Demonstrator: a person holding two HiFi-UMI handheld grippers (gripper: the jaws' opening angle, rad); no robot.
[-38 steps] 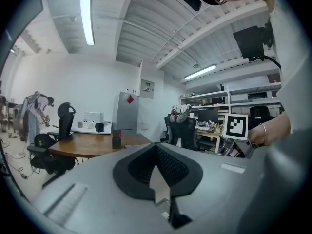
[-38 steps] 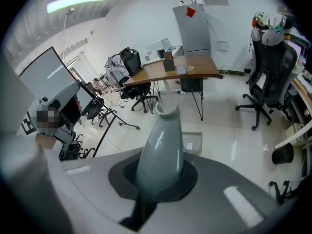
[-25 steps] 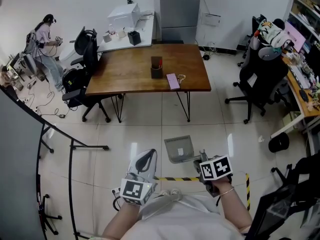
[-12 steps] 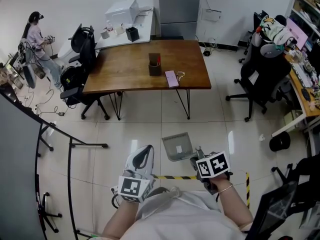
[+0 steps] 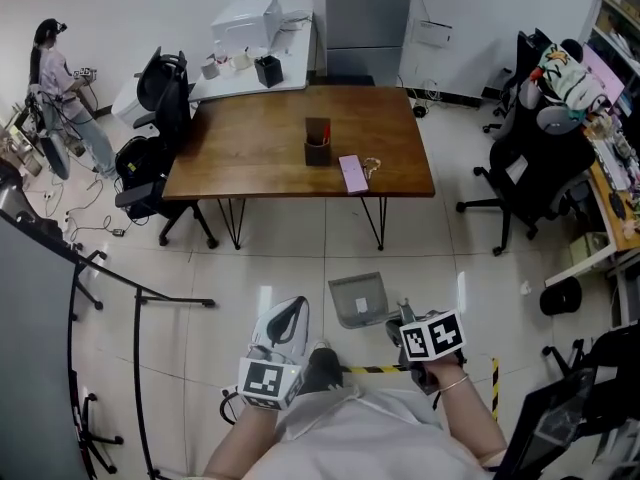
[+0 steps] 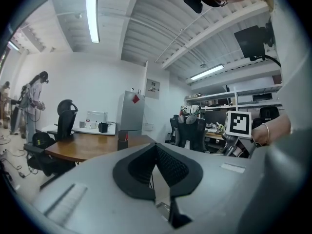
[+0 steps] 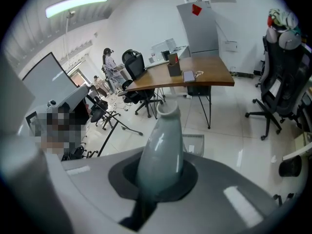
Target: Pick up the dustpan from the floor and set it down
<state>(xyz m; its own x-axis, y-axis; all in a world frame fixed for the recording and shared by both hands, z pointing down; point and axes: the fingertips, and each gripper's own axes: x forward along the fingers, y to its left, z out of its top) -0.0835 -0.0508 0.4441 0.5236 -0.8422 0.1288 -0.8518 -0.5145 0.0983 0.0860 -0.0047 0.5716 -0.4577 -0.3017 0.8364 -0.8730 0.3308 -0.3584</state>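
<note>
**A:** So, where was the dustpan (image 5: 358, 298)?

**B:** Out in front of the person (image 5: 380, 436). Its tray (image 7: 196, 143) faced the table (image 5: 250, 158) and its handle (image 7: 161, 145) ran back into the right gripper (image 5: 398, 320). It looked lifted just off the floor (image 5: 250, 268), though I couldn't swear to that.

**A:** Why take it by the handle?

**B:** Probably because that's the part made for carrying. The tray hung ahead and low, ready to be lowered flat.

**A:** And the grip itself?

**B:** The right gripper's jaws were clamped tight on the handle, which stuck out between them toward the tray.

**A:** The left gripper (image 5: 292, 310)?

**B:** Its jaws were together with nothing between them. It was held level beside the right one and touched nothing, so I'd guess it was simply kept out of the way.

**A:** Anything nearby?

**B:** Striped tape (image 5: 375, 369) lay on the floor close to the person. The table stood well beyond.
</note>
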